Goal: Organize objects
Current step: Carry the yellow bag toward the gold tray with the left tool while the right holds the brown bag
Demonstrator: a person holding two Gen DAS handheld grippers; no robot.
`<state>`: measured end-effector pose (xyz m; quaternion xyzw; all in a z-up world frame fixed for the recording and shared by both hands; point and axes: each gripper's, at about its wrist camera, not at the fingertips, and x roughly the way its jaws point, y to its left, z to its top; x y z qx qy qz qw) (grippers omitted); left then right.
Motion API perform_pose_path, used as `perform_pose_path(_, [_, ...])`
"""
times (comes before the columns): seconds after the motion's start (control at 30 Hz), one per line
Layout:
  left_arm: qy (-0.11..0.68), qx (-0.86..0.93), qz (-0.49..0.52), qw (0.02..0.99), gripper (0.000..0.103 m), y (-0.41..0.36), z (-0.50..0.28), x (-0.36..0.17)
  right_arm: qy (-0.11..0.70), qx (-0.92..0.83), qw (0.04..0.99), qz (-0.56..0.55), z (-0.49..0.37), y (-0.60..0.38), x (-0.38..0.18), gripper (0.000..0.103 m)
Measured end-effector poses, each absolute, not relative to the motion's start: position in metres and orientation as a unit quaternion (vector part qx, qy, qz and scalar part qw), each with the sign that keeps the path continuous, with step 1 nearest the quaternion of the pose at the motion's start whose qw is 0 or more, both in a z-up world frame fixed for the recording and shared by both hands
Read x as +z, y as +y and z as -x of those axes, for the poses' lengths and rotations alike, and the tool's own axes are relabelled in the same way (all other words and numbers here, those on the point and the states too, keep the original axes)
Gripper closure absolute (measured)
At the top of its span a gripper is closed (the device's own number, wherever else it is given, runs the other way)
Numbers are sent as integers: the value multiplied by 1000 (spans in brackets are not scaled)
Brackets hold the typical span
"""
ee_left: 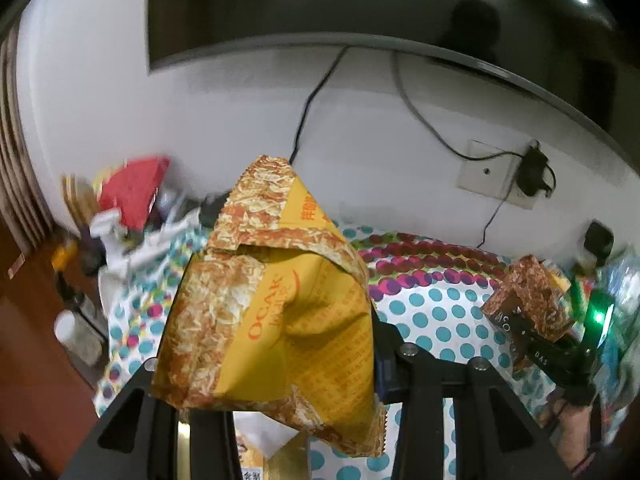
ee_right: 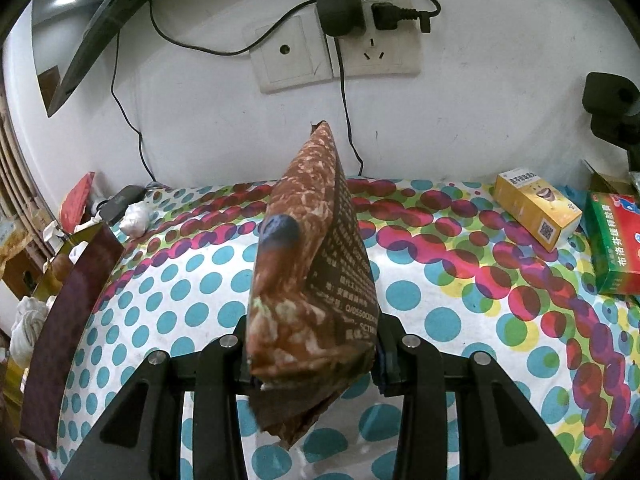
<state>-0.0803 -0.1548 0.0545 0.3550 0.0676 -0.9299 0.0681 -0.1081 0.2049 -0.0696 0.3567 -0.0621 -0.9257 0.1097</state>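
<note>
My left gripper (ee_left: 268,364) is shut on a yellow snack packet (ee_left: 276,304) with a shredded-crust print, held up above the polka-dot tablecloth (ee_left: 440,320). My right gripper (ee_right: 312,356) is shut on a brown snack packet (ee_right: 312,264) that stands upright between its fingers. In the left wrist view the right gripper (ee_left: 560,344) appears at the right edge with the brown packet (ee_left: 528,300) in it and a green light beside it. An open dark red gift box (ee_right: 68,300) stands at the table's left side in the right wrist view.
A yellow medicine box (ee_right: 536,208) and a green medicine box (ee_right: 616,240) lie at the table's back right. A red bag (ee_left: 132,192) and white clutter sit at the back left. Wall sockets (ee_right: 336,48) with a charger and cables, and a dark screen (ee_left: 320,8), hang on the wall behind.
</note>
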Motion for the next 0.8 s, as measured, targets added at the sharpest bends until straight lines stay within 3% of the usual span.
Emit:
perform_pose_path(0.27, [234, -899, -370, 20, 63, -227, 96, 37, -56, -924, 110, -362, 109, 202, -72, 66])
perform_pose_path(0.8, [327, -863, -385, 26, 63, -278, 152, -11, -47, -924, 107, -365, 108, 198, -71, 66])
